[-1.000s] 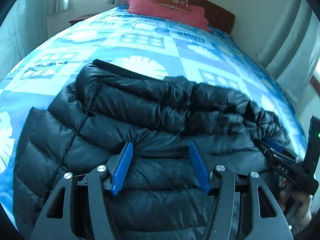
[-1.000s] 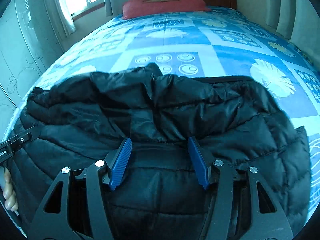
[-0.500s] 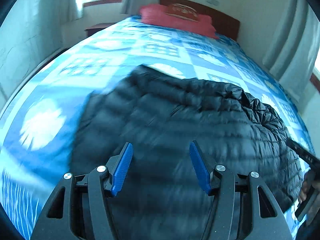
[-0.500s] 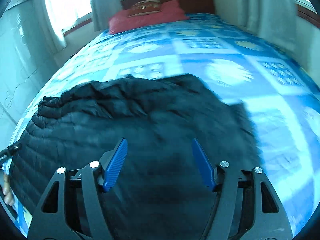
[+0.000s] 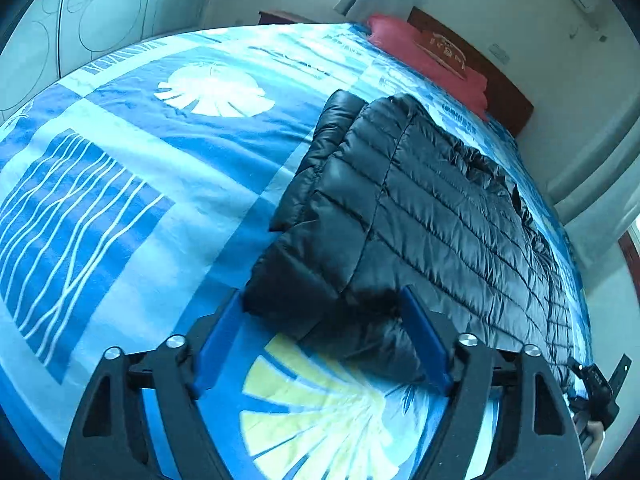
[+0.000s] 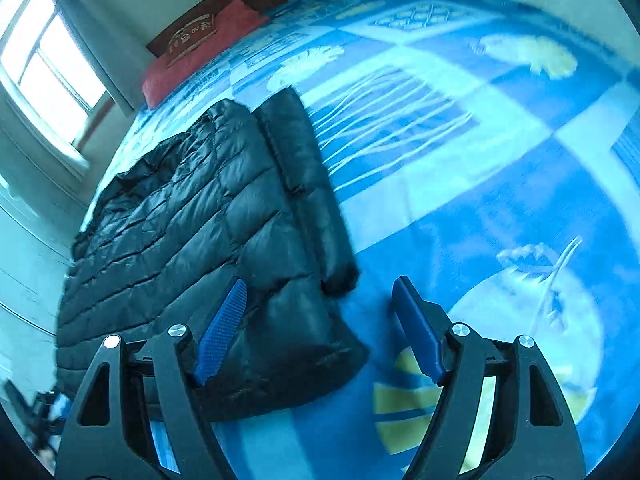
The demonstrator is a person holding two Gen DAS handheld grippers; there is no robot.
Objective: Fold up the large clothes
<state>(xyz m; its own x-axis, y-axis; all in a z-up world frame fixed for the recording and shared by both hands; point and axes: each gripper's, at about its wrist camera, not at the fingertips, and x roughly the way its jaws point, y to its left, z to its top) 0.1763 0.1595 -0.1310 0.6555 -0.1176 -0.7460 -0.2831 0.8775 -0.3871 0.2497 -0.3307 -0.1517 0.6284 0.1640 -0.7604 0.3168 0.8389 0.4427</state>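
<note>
- The black quilted down jacket (image 5: 432, 216) lies folded on the bed (image 5: 140, 168), a long dark bundle running from the near edge toward the headboard (image 5: 472, 68)
- In the left wrist view the left hand-held gripper (image 5: 322, 334) sits low at the jacket's near left corner, its blue fingers (image 5: 218, 340) spread wide apart, with the corner of the jacket lying between them; whether the pads touch the fabric I cannot tell
- In the right wrist view the right hand-held gripper (image 6: 318, 328) has its jaws wide apart too; the left blue pad overlaps the jacket's (image 6: 192, 232) near right corner, the right pad is over bare bedspread (image 6: 480, 168)
- A sleeve (image 6: 308, 184), folded in, lies as a narrow padded strip along the jacket's right edge, its cuff end near the right gripper's fingers
- The bedspread is blue with white leaf and line patterns, and a yellow fan-shaped print (image 5: 320, 412) shows just beneath the left gripper
- A red pillow (image 5: 428, 52) rests against the wooden headboard at the far end of the bed, well apart from the jacket
- A window (image 6: 48, 68) with pale curtains lights the wall beside the bed
- The right gripper's dark body (image 5: 600, 384) shows at the lower right edge of the left wrist view
</note>
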